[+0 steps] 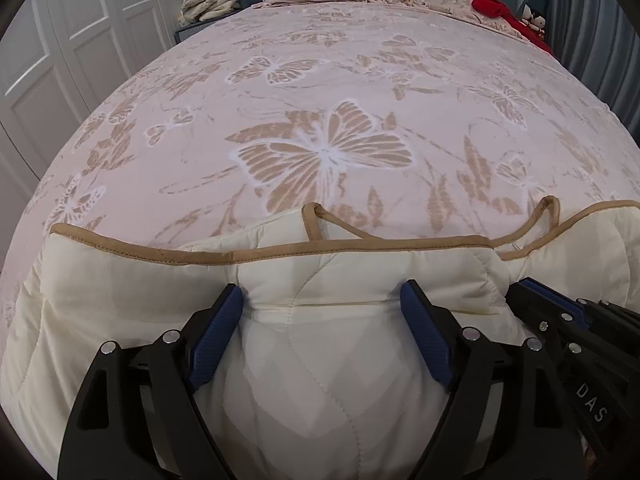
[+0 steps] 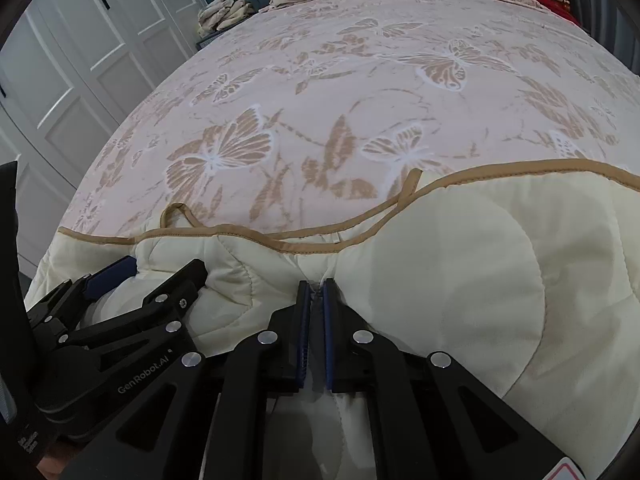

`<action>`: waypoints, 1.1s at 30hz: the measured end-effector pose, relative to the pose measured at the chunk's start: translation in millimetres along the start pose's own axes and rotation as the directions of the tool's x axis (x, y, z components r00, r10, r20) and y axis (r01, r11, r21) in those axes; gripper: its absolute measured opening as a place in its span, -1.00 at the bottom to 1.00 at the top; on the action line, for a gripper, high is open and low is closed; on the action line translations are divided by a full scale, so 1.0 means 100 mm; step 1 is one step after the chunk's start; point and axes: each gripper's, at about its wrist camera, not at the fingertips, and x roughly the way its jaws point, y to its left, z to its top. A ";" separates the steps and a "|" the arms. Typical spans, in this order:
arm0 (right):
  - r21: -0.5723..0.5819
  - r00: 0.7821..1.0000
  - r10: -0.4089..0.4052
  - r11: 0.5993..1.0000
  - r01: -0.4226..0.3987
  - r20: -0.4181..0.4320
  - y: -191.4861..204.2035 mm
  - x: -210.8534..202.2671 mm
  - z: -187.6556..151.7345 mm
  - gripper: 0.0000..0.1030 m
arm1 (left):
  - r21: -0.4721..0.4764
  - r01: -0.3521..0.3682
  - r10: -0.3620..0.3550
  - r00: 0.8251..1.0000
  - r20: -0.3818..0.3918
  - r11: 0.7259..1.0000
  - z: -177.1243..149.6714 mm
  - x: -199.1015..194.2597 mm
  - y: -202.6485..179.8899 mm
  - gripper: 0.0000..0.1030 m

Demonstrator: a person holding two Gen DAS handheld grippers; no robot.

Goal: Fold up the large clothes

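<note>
At the near edge of the bed [image 1: 328, 80], the left wrist view shows the cream quilted garment [image 1: 120, 280] bunched along the foot of the butterfly-print cover, its tan-bound edge running across the frame with a loose loop of binding standing up behind it. The left gripper [image 1: 322, 300] stands wide, a thick padded fold bulging between its blue pads [image 1: 216, 336]; the pads flank the fold and look to dent it slightly, though whether they truly press cannot be told from this angle. The risk here is that closing on so fat a bundle would catch several layers at once, so a lift would drag the whole heap rather than one edge.

In the right wrist view, the right gripper [image 2: 317, 286] is clamped tight on a thin pinch of the garment [image 2: 460, 280], seemingly at a seam. So small a bite could slip out under the padding's weight, or strain the stitching if pulled hard. The left gripper [image 2: 132, 276] sits just beside it at the left; with both hands this close, a spreading pull could twist the cloth, and the loose loop [image 2: 176, 214] might snag a finger.
</note>
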 end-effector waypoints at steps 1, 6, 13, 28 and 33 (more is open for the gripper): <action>-0.001 1.000 0.000 1.000 0.000 0.000 0.00 0.00 0.00 -0.97 | 0.003 -0.005 0.005 1.000 0.001 1.000 0.00 0.01 -0.01 0.53; -0.004 1.000 -0.004 1.000 0.004 0.003 0.00 0.04 0.01 -0.98 | 0.013 -0.024 0.024 1.000 0.006 1.000 -0.01 0.03 -0.04 0.55; -0.010 1.000 -0.013 1.000 0.013 0.006 0.01 0.09 0.02 -1.00 | 0.024 -0.050 0.050 0.999 0.017 0.998 -0.01 0.06 -0.08 0.57; -0.020 0.999 -0.035 0.999 0.035 0.020 0.06 0.14 0.02 -1.00 | 0.032 -0.092 0.091 0.995 0.036 0.995 -0.01 0.09 -0.14 0.60; -0.019 0.999 -0.038 0.999 0.039 0.024 0.05 0.14 0.03 -1.00 | 0.027 -0.098 0.097 0.995 0.039 0.995 0.00 0.10 -0.14 0.60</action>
